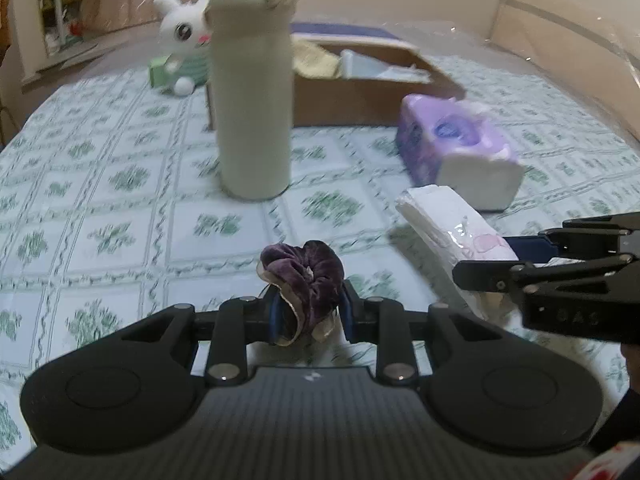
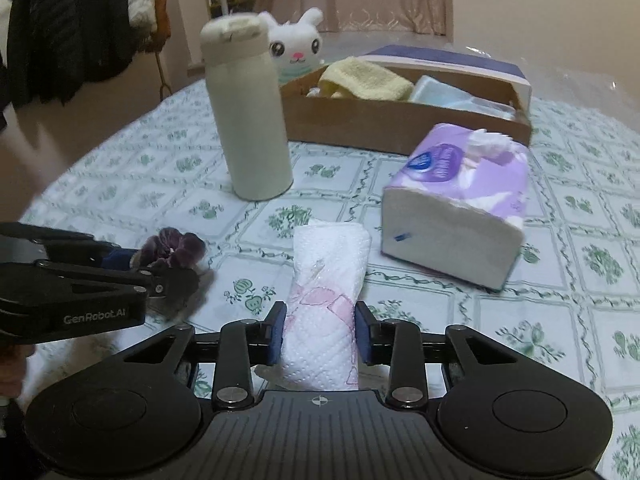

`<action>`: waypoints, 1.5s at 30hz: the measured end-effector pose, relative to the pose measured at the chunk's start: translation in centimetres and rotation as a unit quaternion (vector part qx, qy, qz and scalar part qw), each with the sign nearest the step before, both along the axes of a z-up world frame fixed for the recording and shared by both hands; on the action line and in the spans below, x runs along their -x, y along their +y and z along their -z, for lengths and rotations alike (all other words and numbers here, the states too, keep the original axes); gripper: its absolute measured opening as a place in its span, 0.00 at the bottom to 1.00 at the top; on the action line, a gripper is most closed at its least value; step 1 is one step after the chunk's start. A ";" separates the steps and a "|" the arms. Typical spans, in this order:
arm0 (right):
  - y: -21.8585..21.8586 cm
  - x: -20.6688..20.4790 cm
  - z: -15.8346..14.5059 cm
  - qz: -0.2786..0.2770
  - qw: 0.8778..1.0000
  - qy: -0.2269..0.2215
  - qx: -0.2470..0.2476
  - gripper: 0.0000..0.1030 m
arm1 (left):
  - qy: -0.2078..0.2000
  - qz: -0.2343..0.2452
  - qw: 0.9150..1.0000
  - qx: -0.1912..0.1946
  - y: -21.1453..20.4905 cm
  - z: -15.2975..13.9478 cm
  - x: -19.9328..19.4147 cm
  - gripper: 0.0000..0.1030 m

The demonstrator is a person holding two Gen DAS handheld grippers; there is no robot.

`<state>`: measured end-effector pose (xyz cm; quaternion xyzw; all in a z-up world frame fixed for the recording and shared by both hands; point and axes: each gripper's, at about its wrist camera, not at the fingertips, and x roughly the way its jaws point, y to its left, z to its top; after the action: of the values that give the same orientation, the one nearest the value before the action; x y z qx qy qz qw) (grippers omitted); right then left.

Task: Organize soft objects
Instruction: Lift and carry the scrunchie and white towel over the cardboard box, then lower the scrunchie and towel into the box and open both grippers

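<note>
A dark purple velvet scrunchie [image 1: 304, 276] sticks up between the blue pads of my left gripper [image 1: 310, 316], which is shut on it just above the tablecloth. In the right wrist view the same scrunchie [image 2: 176, 248] shows at the left. My right gripper [image 2: 320, 332] is shut on a white soft tissue pack [image 2: 328, 264] with pink print, both pads against its sides. In the left wrist view that pack [image 1: 440, 220] lies at the right, with the right gripper [image 1: 480, 256] on its near end. A cardboard box [image 2: 360, 128] at the back holds a yellow towel [image 2: 368, 78] and pale blue packs.
A tall cream bottle [image 2: 248, 120] stands upright mid-table, in front of the box's left end. A purple tissue pack [image 2: 460, 196] lies right of the white one. A white bunny plush [image 2: 296, 44] sits behind the bottle. Green-patterned cloth covers the round table [image 2: 560, 280].
</note>
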<state>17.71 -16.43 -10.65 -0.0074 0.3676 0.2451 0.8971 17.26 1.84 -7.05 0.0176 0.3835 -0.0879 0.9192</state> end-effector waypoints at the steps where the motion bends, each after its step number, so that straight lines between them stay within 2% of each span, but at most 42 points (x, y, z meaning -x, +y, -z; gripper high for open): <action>1: -0.7 0.2 -0.5 0.002 1.000 0.000 -0.010 0.34 | -0.004 0.005 1.000 0.001 -0.3 -0.4 0.0 0.25; 9: -4.8 1.0 -4.6 0.011 0.998 -0.025 -0.051 0.34 | -0.053 0.036 0.998 0.000 -3.3 -3.9 -0.8 0.25; 15: -7.8 -0.1 -7.1 0.033 0.996 -0.047 -0.068 0.34 | -0.085 0.055 0.995 -0.016 -5.6 -6.4 -3.0 0.25; 21: -10.7 -3.1 -9.9 0.055 0.992 -0.091 -0.063 0.34 | -0.107 0.065 0.992 -0.014 -8.0 -8.8 -6.6 0.25; 27: -12.6 -8.1 -11.9 0.066 0.989 -0.103 -0.077 0.34 | -0.117 0.073 0.990 -0.014 -10.7 -11.1 -11.5 0.26; 32: -13.0 -13.3 -12.9 0.066 0.987 -0.095 -0.108 0.34 | -0.123 0.050 0.990 -0.038 -12.2 -12.2 -16.4 0.26; 37: -13.2 -18.2 -12.1 0.072 0.984 -0.073 -0.143 0.34 | -0.124 0.006 0.992 -0.032 -12.5 -12.2 -20.8 0.26; 41: -12.5 -21.5 -10.4 0.080 0.986 -0.061 -0.134 0.34 | -0.107 -0.036 0.994 -0.011 -12.3 -10.9 -23.7 0.26; 45: -11.7 -24.2 -8.5 0.084 0.988 -0.047 -0.120 0.34 | -0.083 -0.065 0.994 -0.008 -12.3 -9.1 -26.0 0.26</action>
<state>41.87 -28.09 -2.11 0.1193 0.2921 0.2101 0.9254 43.30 -10.47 2.10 0.0067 0.3069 -0.0231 0.9514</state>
